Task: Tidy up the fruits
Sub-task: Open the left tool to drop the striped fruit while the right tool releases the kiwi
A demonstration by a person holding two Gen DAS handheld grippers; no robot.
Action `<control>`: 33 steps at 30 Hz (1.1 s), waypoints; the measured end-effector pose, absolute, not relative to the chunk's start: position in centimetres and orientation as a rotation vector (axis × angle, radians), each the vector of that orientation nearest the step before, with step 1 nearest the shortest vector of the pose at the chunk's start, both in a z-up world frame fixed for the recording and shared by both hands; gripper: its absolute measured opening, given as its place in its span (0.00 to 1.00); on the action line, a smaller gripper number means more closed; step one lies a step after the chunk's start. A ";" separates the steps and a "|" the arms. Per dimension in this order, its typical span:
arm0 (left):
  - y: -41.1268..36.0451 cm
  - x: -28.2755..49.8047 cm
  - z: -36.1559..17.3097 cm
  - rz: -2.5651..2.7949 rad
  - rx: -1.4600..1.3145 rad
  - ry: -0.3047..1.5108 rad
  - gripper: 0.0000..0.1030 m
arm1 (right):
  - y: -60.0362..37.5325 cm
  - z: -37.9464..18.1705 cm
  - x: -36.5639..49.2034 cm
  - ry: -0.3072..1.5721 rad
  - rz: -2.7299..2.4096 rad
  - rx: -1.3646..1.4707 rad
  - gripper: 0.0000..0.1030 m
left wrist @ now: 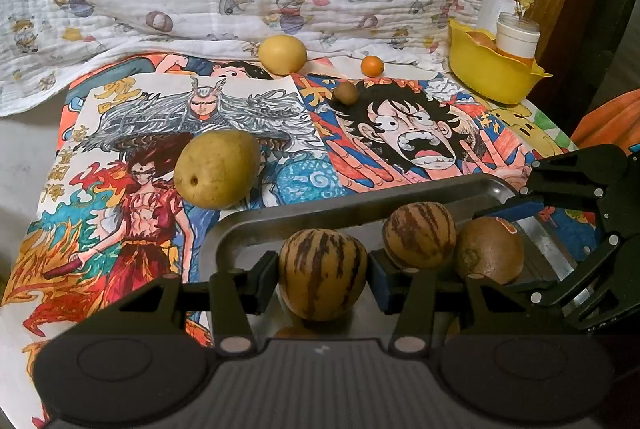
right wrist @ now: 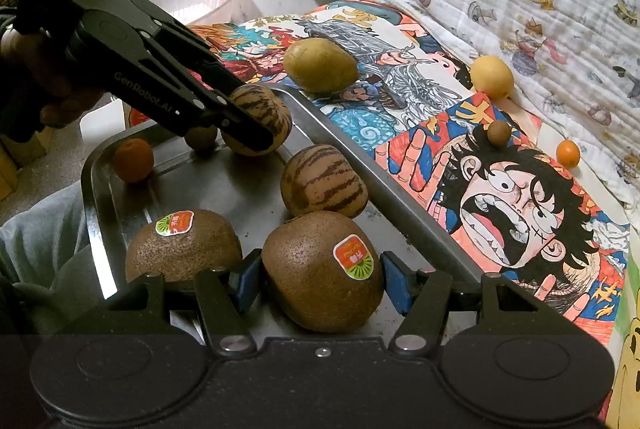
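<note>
Your left gripper (left wrist: pixel 322 275) clamps a striped melon (left wrist: pixel 322 273); your right gripper (right wrist: pixel 322 275) clamps a kiwi (right wrist: pixel 320 269), both over the tray (right wrist: pixel 96 197).

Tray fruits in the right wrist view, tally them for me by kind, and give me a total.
striped fruit: 2
kiwi: 2
small orange: 1
small brown fruit: 1
total: 6
</note>
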State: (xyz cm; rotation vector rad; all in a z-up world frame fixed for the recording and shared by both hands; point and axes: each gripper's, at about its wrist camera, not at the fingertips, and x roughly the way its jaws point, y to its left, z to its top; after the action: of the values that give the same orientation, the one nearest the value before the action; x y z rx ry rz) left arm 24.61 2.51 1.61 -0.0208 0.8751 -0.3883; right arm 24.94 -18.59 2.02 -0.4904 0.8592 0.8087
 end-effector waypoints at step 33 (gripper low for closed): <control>3.0 19.4 4.7 -0.347 -0.012 0.770 0.99 | -19.8 2.7 23.4 0.891 0.772 -0.557 0.95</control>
State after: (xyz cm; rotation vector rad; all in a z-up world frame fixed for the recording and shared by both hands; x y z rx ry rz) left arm 19.37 3.03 4.68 -0.0121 0.7698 -0.3474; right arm 23.35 -19.80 2.74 -0.5567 0.8907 0.7720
